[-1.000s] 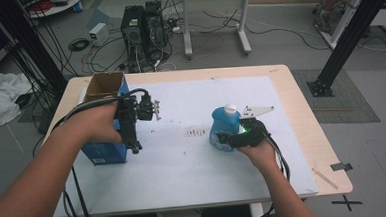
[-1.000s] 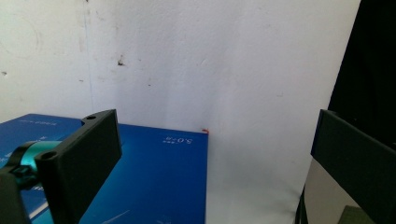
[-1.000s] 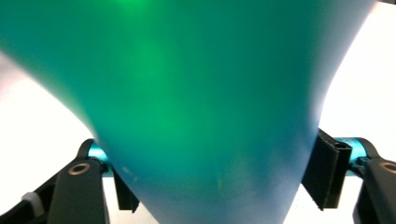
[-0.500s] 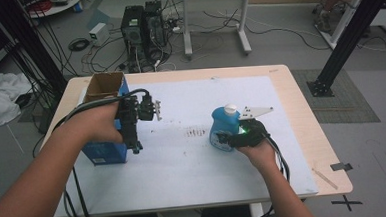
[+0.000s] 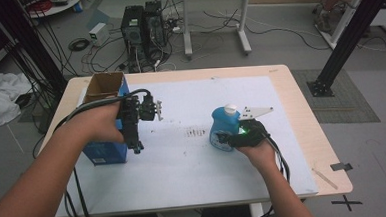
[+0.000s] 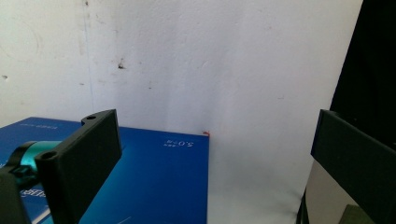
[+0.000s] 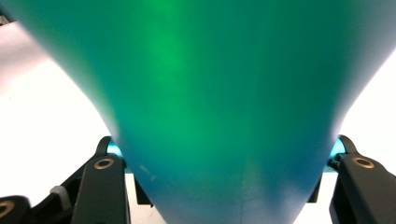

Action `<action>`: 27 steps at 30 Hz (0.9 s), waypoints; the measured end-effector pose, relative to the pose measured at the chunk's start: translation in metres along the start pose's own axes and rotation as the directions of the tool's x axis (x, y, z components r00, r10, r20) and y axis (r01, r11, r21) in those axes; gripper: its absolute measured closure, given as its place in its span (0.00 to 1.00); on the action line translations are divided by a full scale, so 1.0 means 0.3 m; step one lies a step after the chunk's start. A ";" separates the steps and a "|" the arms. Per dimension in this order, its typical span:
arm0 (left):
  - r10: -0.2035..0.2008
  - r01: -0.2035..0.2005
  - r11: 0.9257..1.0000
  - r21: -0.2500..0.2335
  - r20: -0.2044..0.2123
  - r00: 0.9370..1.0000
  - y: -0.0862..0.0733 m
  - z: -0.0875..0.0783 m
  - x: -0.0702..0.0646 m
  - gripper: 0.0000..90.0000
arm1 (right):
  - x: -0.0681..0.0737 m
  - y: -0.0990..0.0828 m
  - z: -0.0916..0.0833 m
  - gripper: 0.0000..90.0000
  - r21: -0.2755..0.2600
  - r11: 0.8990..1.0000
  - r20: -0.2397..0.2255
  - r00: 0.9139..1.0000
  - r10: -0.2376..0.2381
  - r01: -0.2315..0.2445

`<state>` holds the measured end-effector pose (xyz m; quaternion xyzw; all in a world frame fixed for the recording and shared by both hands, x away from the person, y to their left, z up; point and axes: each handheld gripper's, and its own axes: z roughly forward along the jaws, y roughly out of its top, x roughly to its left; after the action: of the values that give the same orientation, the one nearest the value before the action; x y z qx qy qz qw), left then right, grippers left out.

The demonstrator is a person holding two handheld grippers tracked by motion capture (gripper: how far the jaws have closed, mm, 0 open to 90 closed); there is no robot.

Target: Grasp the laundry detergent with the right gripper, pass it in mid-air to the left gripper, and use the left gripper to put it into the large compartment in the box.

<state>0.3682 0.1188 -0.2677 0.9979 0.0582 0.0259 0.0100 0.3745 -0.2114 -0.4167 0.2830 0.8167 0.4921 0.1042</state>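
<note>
Bottle: blue bottle [image 5: 223, 129] with a white cap stands upright on the white sheet [image 5: 195, 188], right of centre on the bench [image 5: 301, 108]. A few dark marks lie on the sheet just to its left.
Right gripper: right gripper [image 5: 232, 138] sits at the bottle's near side, low on its body, held by the right hand [image 5: 257, 147]. A green light glows on the gripper.
Right jaws: they have just been closing, with the bottle between them. In the right gripper view the bottle's body [image 7: 205, 102] runs from one jaw to the other and both sit against its sides; jaws part closed, gripping the bottle.
Left gripper: left gripper [image 5: 157, 110] is held above the sheet, left of centre, in the left hand [image 5: 99, 126], well apart from the bottle.
Left jaws: wide apart in the left gripper view, nothing between them, only white sheet beyond.
Box: blue carton [image 5: 104, 118], top flaps open, stands at the left edge of the sheet, just beside and partly behind the left hand. Its blue face [image 6: 154, 182] lies below the left jaws.
</note>
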 end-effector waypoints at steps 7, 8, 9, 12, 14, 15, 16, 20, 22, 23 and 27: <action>-0.001 0.001 1.000 -0.003 0.001 1.000 0.004 0.005 0.003 0.02 | -0.001 -0.003 0.001 0.46 -0.009 1.000 -0.006 1.000 -0.017 0.017; -0.001 0.001 1.000 0.001 0.002 1.000 0.006 0.005 0.003 0.02 | 0.000 -0.004 0.000 0.46 -0.013 0.999 -0.005 1.000 -0.030 0.030; 0.001 -0.001 1.000 0.002 0.002 1.000 0.007 0.006 0.003 0.02 | 0.000 -0.006 0.000 0.47 -0.020 0.999 -0.003 0.999 -0.045 0.045; 0.000 0.000 1.000 0.002 0.004 1.000 0.010 0.009 0.004 0.02 | 0.001 -0.008 0.000 0.48 -0.026 0.998 -0.002 0.999 -0.051 0.051; 0.003 -0.003 1.000 0.003 0.006 1.000 0.012 0.012 0.002 0.02 | 0.001 -0.018 -0.002 0.50 -0.051 0.996 -0.003 0.998 -0.068 0.068; 0.005 -0.005 1.000 0.002 0.007 1.000 0.013 0.013 0.002 0.02 | 0.001 -0.018 -0.002 0.50 -0.053 0.996 -0.004 0.997 -0.076 0.076; 0.005 -0.005 1.000 0.002 0.007 1.000 0.013 0.014 0.001 0.02 | 0.001 -0.018 -0.002 0.51 -0.053 0.996 -0.005 0.997 -0.076 0.075; 0.001 -0.001 1.000 -0.003 0.005 1.000 0.011 0.012 -0.001 0.02 | 0.004 -0.016 -0.003 0.51 -0.049 0.996 -0.001 0.997 -0.076 0.076; 0.004 -0.004 1.000 -0.001 0.007 1.000 0.011 0.008 -0.001 0.02 | 0.006 -0.015 -0.003 0.51 -0.048 0.996 -0.007 0.997 -0.071 0.071; 0.004 -0.004 1.000 -0.001 0.007 1.000 0.011 0.008 -0.001 0.02 | 0.006 -0.015 -0.003 0.51 -0.048 0.996 -0.007 0.997 -0.071 0.071; 0.008 -0.008 1.000 -0.008 0.000 1.000 0.012 -0.005 -0.004 0.02 | 0.020 -0.006 -0.012 0.50 -0.042 0.996 -0.016 0.997 -0.080 0.079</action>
<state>0.3673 0.1152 -0.2663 0.9981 0.0543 0.0260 0.0137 0.3673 -0.2115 -0.4159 0.2438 0.8177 0.5069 0.1223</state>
